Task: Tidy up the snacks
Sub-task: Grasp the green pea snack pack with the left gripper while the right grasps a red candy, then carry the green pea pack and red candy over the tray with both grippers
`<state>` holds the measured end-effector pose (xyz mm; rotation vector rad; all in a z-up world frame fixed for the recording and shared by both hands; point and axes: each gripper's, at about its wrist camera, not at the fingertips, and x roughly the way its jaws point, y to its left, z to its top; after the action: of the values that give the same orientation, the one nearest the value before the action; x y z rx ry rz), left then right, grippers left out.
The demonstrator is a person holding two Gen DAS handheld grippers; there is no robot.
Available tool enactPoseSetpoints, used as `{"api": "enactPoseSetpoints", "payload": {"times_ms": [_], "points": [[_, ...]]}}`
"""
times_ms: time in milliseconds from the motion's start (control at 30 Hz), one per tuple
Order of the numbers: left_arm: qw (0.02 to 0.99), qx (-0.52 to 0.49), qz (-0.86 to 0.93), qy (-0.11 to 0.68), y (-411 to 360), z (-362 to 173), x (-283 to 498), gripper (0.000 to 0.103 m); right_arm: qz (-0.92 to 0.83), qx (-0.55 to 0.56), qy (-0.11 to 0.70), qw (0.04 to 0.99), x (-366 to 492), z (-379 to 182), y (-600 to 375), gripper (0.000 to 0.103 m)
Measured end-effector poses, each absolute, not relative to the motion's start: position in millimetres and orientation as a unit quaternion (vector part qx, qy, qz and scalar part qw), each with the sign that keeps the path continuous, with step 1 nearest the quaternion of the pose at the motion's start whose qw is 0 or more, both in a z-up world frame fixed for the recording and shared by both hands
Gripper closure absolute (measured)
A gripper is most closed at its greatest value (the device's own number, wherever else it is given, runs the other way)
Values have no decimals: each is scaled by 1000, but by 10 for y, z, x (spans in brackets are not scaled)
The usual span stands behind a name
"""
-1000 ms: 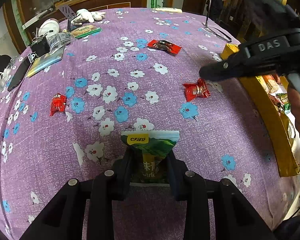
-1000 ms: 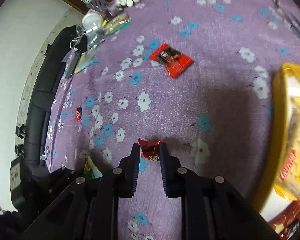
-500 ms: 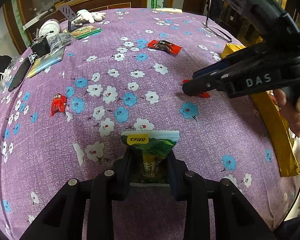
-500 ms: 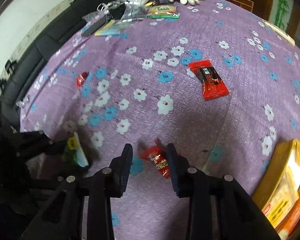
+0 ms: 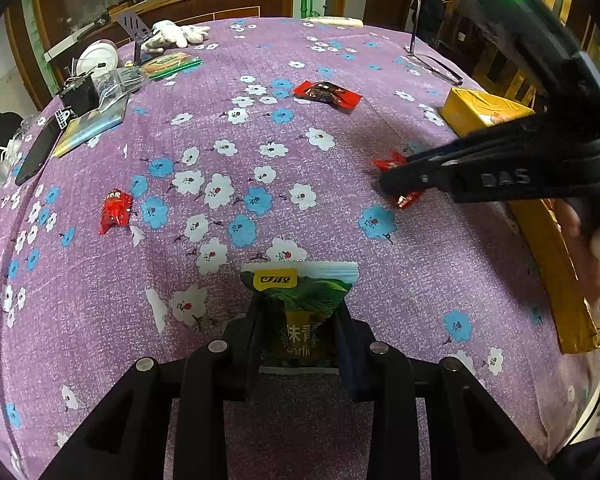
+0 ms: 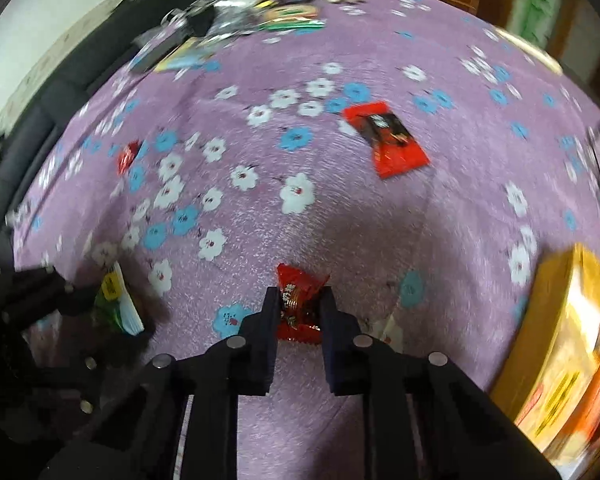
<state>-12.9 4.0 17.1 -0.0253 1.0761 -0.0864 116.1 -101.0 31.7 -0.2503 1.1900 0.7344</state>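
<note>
My left gripper (image 5: 298, 314) is shut on a green snack packet (image 5: 300, 304) with a yellow label, held just above the purple flowered tablecloth (image 5: 260, 160). My right gripper (image 6: 299, 304) is shut on a small red candy packet (image 6: 298, 300); it shows in the left wrist view (image 5: 398, 182) with the red packet (image 5: 392, 164) at its tips. A larger red and black snack bar (image 5: 327, 95) lies farther back, also in the right wrist view (image 6: 386, 138). A small red packet (image 5: 115, 210) lies at the left. A yellow box (image 5: 548, 240) of snacks stands at the right edge.
At the far left of the table lie a phone (image 5: 36, 154), a booklet (image 5: 90, 128), a black device (image 5: 80, 94), a white bowl (image 5: 98, 58), white gloves (image 5: 176, 34) and a green packet (image 5: 170, 64). A dark sofa (image 6: 52, 92) lies beyond the table edge.
My right gripper has closed on the small red candy packet, and the view has swung; it is blurred with motion. My left gripper keeps the green packet and has barely moved.
</note>
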Motion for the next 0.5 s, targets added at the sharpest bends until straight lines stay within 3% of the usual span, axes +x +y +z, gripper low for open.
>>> {"api": "enactPoseSetpoints", "payload": {"times_ms": [267, 500], "points": [[853, -47, -47, 517, 127, 178, -123, 72, 325, 8, 553, 767, 542, 504, -1311, 86], [853, -28, -53, 519, 7, 232, -124, 72, 304, 43, 555, 773, 115, 450, -1552, 86]]}}
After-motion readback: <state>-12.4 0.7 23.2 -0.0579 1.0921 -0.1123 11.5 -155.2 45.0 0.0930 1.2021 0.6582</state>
